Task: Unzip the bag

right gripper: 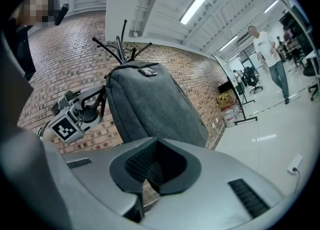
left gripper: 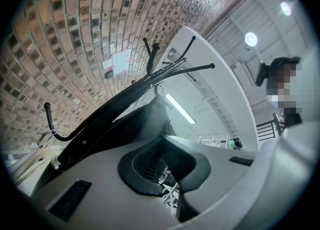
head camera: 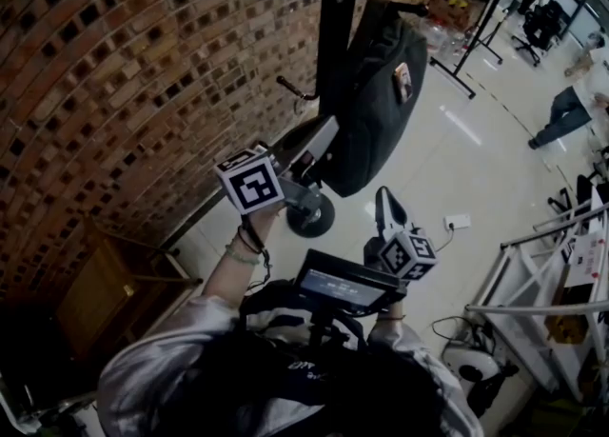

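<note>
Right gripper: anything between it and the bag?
Nothing. In the right gripper view the bag hangs beyond the right gripper with a bare gap; the head view agrees.

Bag point(head camera: 376, 107) — dark grey fabric backpack, rounded, smooth-sided. Hangs by top loop from hook of black coat rack point(head camera: 335, 7), clear of floor, body resting against pole, bottom end lowest. Brick wall point(head camera: 143, 73) close behind. Small light patch on side panel in head view; small metal piece near top in right gripper view. Zip state — cannot tell.
</note>
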The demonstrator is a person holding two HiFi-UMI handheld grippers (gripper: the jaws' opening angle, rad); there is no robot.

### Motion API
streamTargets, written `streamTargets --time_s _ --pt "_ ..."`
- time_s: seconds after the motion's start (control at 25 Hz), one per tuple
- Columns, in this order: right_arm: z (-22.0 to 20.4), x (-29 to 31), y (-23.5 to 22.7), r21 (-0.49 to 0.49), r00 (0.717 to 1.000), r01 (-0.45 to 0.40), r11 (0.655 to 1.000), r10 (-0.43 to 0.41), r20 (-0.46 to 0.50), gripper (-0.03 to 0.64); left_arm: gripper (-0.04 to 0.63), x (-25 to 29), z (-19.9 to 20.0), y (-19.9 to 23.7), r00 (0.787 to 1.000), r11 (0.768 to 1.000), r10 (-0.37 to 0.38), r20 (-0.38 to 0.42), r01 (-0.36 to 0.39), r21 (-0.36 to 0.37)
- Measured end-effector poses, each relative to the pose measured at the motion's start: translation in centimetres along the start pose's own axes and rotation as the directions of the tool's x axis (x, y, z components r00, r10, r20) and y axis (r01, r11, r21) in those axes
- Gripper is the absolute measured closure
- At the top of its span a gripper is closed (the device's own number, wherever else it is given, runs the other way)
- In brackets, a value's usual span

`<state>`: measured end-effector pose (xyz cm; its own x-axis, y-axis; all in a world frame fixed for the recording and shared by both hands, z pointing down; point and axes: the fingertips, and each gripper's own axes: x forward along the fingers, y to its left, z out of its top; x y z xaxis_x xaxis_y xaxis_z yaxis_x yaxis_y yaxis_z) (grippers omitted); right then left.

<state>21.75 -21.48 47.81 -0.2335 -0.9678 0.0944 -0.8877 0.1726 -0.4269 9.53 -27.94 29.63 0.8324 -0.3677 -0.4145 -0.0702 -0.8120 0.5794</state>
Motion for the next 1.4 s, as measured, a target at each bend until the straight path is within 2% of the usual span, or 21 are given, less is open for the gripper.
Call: streamTargets --time_s 0.56,1.16,1.4 --pt "-0.2 0.3 0.3 -0.011 1.0 -0.004 1.0 0.004 -0.009 0.625 0.583 -1.5 -1.6 1.0 1.0 1.0 0.009 -0.002 -0.009 0.002" --pt "-0.2 -0.4 -0.2 -0.021 1.0 -0.013 1.0 0.013 0.012 0.625 0.583 -3.8 -5.0 3.3 0.999 0.999 0.035 -0.009 -0.035 0.024" --pt "-0.3 -0.8 -0.4 -0.038 1.0 -0.008 0.999 0.008 0.02 0.625 0.583 -4.7 -6.4 4.1 1.0 1.0 0.021 0.008 -0.021 0.013"
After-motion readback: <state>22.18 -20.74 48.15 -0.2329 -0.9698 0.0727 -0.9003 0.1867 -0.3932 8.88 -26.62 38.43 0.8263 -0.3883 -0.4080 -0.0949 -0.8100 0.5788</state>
